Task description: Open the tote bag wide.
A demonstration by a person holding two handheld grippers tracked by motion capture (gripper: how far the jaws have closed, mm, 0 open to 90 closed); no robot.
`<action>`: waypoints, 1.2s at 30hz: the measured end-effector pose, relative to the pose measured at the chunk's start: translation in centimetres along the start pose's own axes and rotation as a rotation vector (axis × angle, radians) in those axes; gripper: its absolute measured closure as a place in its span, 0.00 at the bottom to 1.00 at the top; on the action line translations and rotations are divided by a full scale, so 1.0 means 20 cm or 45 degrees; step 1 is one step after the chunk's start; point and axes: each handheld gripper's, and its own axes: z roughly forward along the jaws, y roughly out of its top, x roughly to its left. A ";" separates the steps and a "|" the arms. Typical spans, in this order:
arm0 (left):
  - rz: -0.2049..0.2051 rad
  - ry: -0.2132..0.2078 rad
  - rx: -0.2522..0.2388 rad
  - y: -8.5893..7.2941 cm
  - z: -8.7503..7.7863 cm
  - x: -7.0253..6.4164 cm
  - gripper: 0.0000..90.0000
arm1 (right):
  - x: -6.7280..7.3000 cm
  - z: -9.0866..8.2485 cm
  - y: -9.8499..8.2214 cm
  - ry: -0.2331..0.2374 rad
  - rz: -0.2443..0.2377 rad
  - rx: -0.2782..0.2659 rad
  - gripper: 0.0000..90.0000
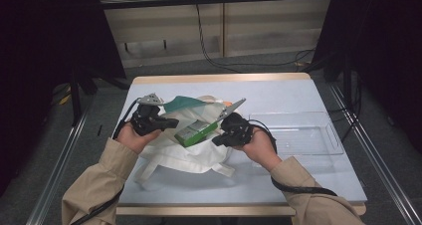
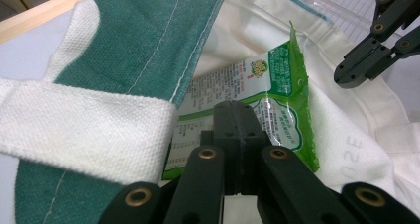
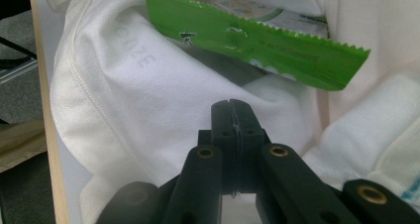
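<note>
My left gripper (image 1: 171, 121) is clenched, jaws pressed together with nothing between them, tips just over the green snack packet (image 1: 195, 133). My right gripper (image 1: 217, 137) is clenched too and empty, at the packet's three o'clock edge. The packet lies on the white tote bag (image 1: 186, 153). At three o'clock of the bag sits a clear plastic tray (image 1: 318, 148) on the table (image 1: 278, 93).

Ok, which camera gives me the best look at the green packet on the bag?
The left gripper view: the green packet lies face-on there, with its printed label showing, on the white bag. The right gripper view gives just its serrated end seal. The high view shows it small between the two grippers.
</note>
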 end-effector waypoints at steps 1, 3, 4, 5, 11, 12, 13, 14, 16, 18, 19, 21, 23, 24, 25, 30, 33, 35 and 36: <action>0.000 -0.001 -0.001 0.00 0.00 0.00 1.00 | 0.00 0.00 0.00 -0.001 -0.006 0.004 1.00; -0.002 -0.005 0.000 0.00 0.00 0.00 1.00 | 0.00 0.01 0.01 -0.006 -0.005 0.007 1.00; -0.005 -0.009 -0.007 0.00 0.00 0.00 1.00 | 0.00 0.01 0.02 0.002 -0.010 0.011 1.00; -0.006 -0.010 -0.007 0.00 0.00 0.00 1.00 | 0.00 0.02 0.02 -0.001 -0.007 0.007 1.00; -0.006 -0.014 0.003 0.00 0.01 0.00 1.00 | -0.01 0.03 0.02 -0.005 0.000 0.005 1.00; -0.005 -0.013 0.003 0.00 0.01 0.01 1.00 | -0.01 0.03 0.02 0.000 0.001 0.004 0.99; -0.006 -0.011 0.005 0.00 0.01 0.01 1.00 | -0.01 0.03 0.03 0.000 -0.005 0.006 0.99; -0.004 -0.009 0.006 0.00 0.01 0.01 1.00 | -0.01 0.04 0.03 -0.006 -0.010 0.004 0.99; -0.003 -0.010 0.002 0.00 0.01 0.01 1.00 | -0.01 0.04 0.04 -0.006 -0.016 0.001 0.99; -0.006 -0.007 0.005 0.00 0.01 0.01 1.00 | 0.00 0.04 0.06 -0.007 -0.020 0.001 0.99; -0.007 -0.008 0.001 0.00 0.01 0.01 1.00 | 0.00 0.04 0.07 -0.006 -0.019 -0.004 0.99; -0.002 -0.009 0.002 0.00 0.01 0.01 1.00 | 0.00 0.04 0.08 -0.002 -0.025 -0.009 0.99; -0.002 -0.009 0.001 0.00 0.01 0.01 1.00 | 0.01 0.05 0.08 0.001 -0.028 -0.012 0.99; -0.001 -0.008 0.002 0.01 0.01 0.01 1.00 | 0.01 0.06 0.08 0.006 -0.032 -0.008 0.99; 0.000 -0.008 0.002 0.01 0.01 0.01 1.00 | 0.02 0.07 0.08 0.006 -0.034 -0.009 0.99; -0.006 -0.014 -0.002 0.01 0.01 0.01 1.00 | 0.02 0.09 0.09 0.023 -0.031 -0.004 0.99; -0.008 -0.008 -0.013 0.01 0.01 0.02 1.00 | 0.03 0.10 0.08 0.023 -0.042 0.002 0.99; -0.010 -0.002 -0.008 0.02 0.01 0.03 1.00 | 0.04 0.11 0.08 0.029 -0.044 0.006 0.98; -0.012 -0.004 -0.009 0.02 0.01 0.03 1.00 | 0.05 0.11 0.07 0.025 -0.046 0.012 0.98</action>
